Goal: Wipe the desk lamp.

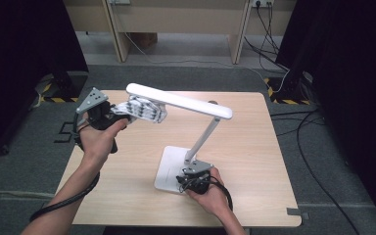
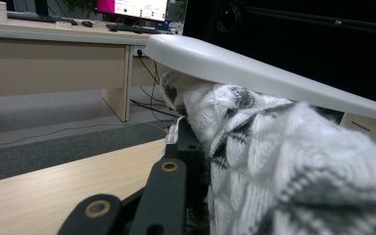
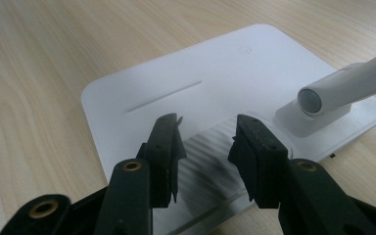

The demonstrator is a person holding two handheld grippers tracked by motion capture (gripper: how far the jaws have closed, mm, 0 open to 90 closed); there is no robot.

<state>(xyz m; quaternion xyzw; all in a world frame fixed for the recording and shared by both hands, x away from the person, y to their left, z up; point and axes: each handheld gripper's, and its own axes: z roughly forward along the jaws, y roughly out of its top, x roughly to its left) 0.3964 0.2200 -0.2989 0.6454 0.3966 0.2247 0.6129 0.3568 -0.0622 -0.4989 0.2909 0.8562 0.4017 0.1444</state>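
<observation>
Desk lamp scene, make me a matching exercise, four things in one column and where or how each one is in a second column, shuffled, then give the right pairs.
Things:
1. patterned cloth
2. lamp head
3. lamp base
4. right gripper

Places or states:
A. flat on the wooden table, white
B. jaws apart, poised over the near edge of the base
C. clamped in the left gripper, pressed against the underside of the lamp head
D. long white bar raised above the table on a slanted arm

Pairs: 1-C, 2-D, 3-A, 4-B
</observation>
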